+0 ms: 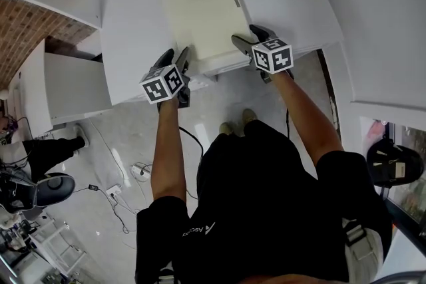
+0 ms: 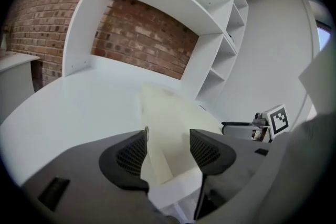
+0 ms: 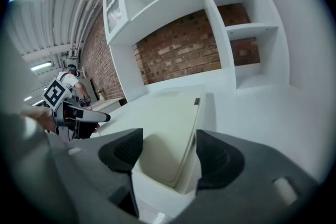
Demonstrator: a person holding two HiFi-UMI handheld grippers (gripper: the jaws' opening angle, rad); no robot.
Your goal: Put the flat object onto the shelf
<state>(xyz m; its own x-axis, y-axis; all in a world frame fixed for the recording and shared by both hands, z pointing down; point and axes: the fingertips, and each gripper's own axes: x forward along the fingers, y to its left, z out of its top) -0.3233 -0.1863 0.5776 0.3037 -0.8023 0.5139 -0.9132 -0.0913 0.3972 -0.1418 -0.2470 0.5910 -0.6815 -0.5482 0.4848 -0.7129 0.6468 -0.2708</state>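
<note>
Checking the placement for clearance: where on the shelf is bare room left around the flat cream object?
Bare white shelf lies left of the flat object and again right of it. It is crowded at the front edge, where the left gripper and right gripper, both open, straddle its corners.

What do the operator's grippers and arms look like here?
Both the left gripper and right gripper are dark grey, with black mesh-textured pads and a white cube of black square markers on each. The person wears a black short-sleeved top; forearms bare.
</note>
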